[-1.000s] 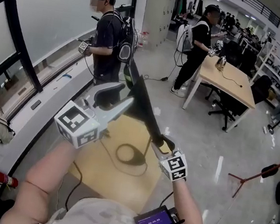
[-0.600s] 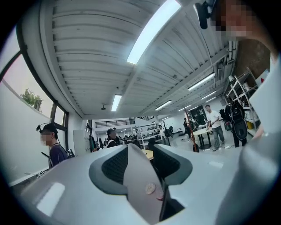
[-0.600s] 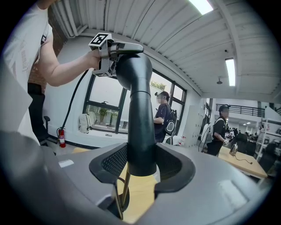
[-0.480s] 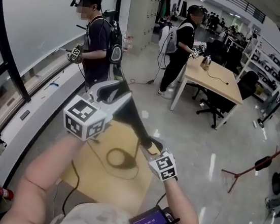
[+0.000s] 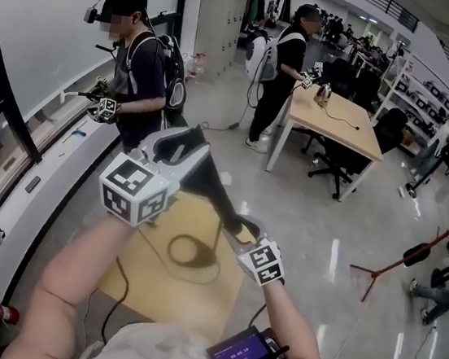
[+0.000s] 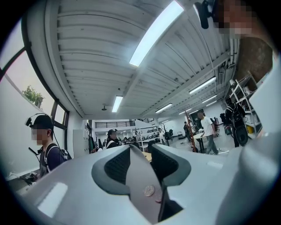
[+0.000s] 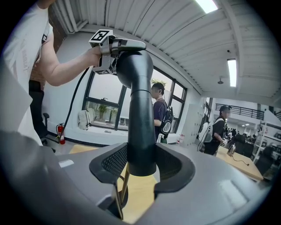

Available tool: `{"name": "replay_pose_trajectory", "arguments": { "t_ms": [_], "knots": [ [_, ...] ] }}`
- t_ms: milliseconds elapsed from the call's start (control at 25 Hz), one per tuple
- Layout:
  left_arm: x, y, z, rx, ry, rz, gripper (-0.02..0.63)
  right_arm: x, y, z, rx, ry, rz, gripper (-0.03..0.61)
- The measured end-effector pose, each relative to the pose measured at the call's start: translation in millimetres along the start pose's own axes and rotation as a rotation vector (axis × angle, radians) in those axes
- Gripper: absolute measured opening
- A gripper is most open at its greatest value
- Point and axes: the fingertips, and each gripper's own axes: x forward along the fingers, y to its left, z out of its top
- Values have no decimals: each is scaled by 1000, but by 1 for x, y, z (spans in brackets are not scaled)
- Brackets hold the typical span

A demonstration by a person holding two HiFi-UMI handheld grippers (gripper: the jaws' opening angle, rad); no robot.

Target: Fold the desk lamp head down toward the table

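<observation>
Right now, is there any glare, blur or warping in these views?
Head view: sharp, white glare streaks on the glossy floor, edges bowed. Left gripper view: strong fisheye, a ceiling light strip overexposed, the near lamp head soft. Right gripper view: the lamp arm crisp, window bright behind it.

Table (image 5: pixel 192 302): in the foreground, window ledge (image 5: pixel 54 168) along its left side.
Lamp base (image 5: pixel 190 252): on the table, near its middle.
Lamp arm (image 7: pixel 141 127): rising above the base.
Lamp head (image 5: pixel 208 182): atop the arm, over the table's far edge.
Person with backpack (image 5: pixel 136 73): behind the table, at the ledge.
Desk (image 5: pixel 343 120): farther back, right; a second person (image 5: pixel 286 55) at its far-left corner, an office chair (image 5: pixel 346 158) before it.
</observation>
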Motion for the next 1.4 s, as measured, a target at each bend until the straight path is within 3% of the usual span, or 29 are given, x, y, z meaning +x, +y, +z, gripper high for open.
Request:
{"name": "replay_pose_trajectory", "arguments": {
  "t_ms": [640, 960, 1160, 1400],
  "knots": [
    [-26, 37, -27, -96, -24, 18, 153, 6, 8, 0, -79, 85, -3, 209],
    [-23, 44, -27, -133, -34, -3, 153, 3, 3, 4, -95, 134, -21, 209],
    [-39, 61, -26, -160, -41, 26, 152, 11, 11, 16, -118, 161, -6, 209],
    [-31, 55, -32, -192, -54, 25, 152, -5, -1, 6, -144, 196, -12, 209]
  ]
}}
